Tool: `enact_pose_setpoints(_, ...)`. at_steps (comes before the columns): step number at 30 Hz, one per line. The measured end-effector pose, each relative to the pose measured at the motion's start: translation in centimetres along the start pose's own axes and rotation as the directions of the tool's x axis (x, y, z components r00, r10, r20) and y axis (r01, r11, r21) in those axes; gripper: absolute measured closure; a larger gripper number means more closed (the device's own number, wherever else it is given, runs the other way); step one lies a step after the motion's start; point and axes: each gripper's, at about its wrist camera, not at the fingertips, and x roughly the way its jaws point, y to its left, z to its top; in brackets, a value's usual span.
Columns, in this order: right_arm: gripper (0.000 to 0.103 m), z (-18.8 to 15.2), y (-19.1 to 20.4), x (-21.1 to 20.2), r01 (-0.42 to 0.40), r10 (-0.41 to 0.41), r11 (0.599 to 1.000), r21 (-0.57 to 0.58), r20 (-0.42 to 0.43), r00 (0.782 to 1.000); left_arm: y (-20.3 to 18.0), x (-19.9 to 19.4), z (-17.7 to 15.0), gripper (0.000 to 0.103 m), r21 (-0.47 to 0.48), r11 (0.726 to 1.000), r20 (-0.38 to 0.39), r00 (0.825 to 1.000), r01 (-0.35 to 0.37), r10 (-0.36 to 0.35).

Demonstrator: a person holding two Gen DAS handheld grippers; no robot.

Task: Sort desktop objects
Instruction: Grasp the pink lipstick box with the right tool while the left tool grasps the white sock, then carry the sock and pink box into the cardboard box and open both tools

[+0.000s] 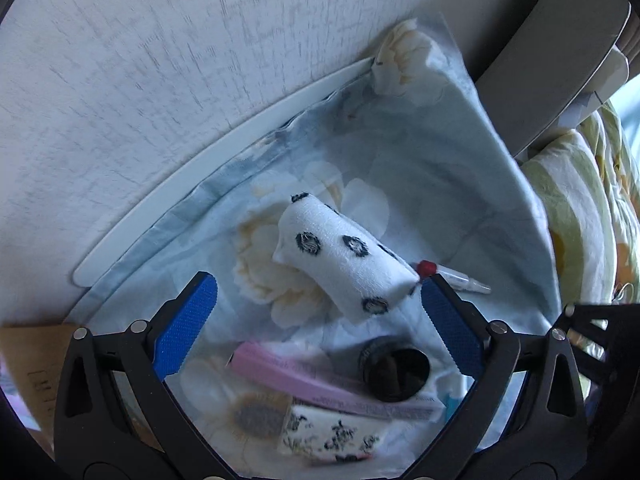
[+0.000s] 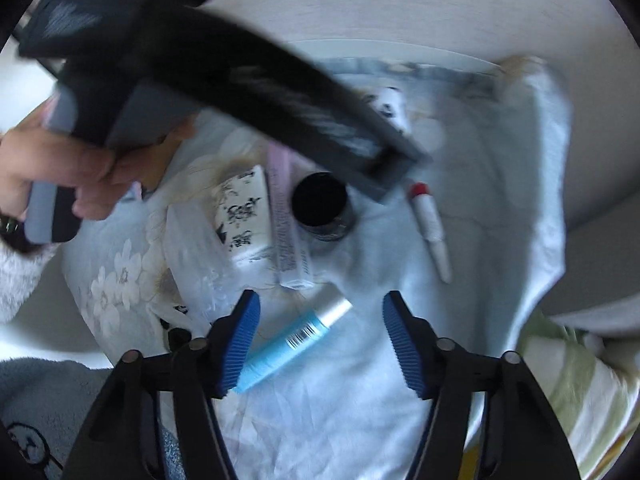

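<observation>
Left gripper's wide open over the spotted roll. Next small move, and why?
Probably shift the left gripper forward and slightly right, then close on the spotted white roll. The jaws stand open, holding nothing, and the roll lies just past the tips, its end near the right-hand fingertip, not yet centred between them.

A pale blue floral cloth [image 1: 420, 168] covers the middle of the scene, its far corner bunched up in a cream-flowered fold; along its far edge runs a white curved rim [image 1: 224, 160] — beyond that, a pale wood-grain tabletop [image 1: 160, 60]; a yellow-green flowered fabric [image 1: 580, 208] lies crumpled at the right; a brown cardboard piece [image 1: 32, 368] shows at the lower left — partly hidden.
</observation>
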Motion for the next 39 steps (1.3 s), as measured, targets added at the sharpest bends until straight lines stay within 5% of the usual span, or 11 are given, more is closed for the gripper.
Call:
enact_pose_setpoints(5, 0.060, 0.2, 0.8, 1.4, -0.005, 0.008, 0.997, -0.074, 0.030, 1.000, 0.3, 0.6, -0.3, 0.006, -0.005, 0.999, 0.028, 0.998, 0.052, -0.052)
enact_pose_setpoints(14, 0.084, 0.6, 1.5, 2.4, 0.039, -0.025, 0.987, -0.155, 0.092, 0.995, -0.8, 0.8, -0.6, 0.063, 0.043, 0.994, 0.052, 0.994, 0.096, -0.099)
enact_pose_setpoints(23, 0.090, 0.3, 1.2, 1.9, 0.018, 0.001, 0.986, -0.167, 0.115, 0.993, 1.5, -1.2, -1.1, 0.069, -0.048, 0.985, 0.067, 0.984, 0.166, -0.162)
enact_pose_setpoints(31, 0.090, -0.6, -0.1, 0.0, -0.070, 0.081, 0.994, -0.083, 0.135, 0.988, 2.7, -6.3, -3.2, 0.069, -0.086, 0.987, 0.124, 0.984, 0.136, -0.124)
enact_pose_setpoints(39, 0.090, 0.0, 1.8, -3.5, -0.017, 0.036, 0.993, -0.114, 0.161, 0.986, 5.0, -11.5, -3.7, 0.069, -0.130, 0.986, 0.156, 0.984, 0.102, -0.081)
